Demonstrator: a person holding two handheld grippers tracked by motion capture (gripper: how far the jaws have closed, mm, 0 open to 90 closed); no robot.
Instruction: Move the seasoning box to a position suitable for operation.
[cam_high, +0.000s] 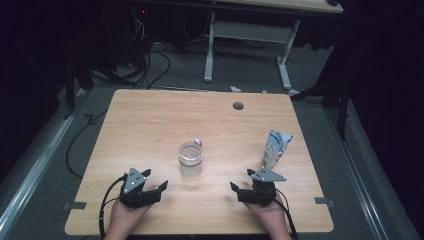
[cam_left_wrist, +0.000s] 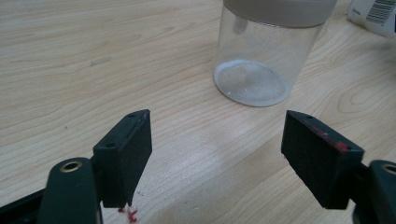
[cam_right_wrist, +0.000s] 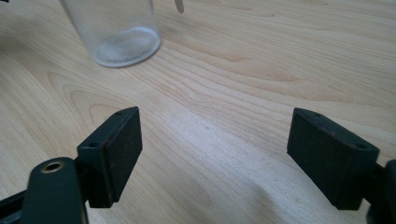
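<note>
The surface (cam_high: 150, 130) is a light wood tabletop with a round cable hole (cam_high: 238, 105) near its far edge.

A clear jar (cam_high: 190, 159) stands upright near the middle of the surface, slightly toward the near edge. It has a pale band around its top, seen in the left gripper view (cam_left_wrist: 254, 51); in the right gripper view its base appears at the upper left (cam_right_wrist: 122, 35). Whether anything is inside it cannot be told. A small pale item (cam_high: 198, 142) lies just behind the jar on the far side; its kind cannot be told.

A white and blue pouch (cam_high: 275, 148) stands near the right edge of the surface, well apart from the jar.

The left hand-held gripper (cam_high: 155, 181) rests at the near edge, left of the jar and apart from it. Its jaws are spread wide with nothing between them; they point toward the jar. Red marks show on its pads in the left gripper view (cam_left_wrist: 217, 156).

The right hand-held gripper (cam_high: 241, 180) rests at the near edge, right of the jar and just in front of the pouch, touching neither. Its jaws are also spread wide, with bare wood between them (cam_right_wrist: 215, 158).

A hand holds each hand-held gripper from the near edge.
</note>
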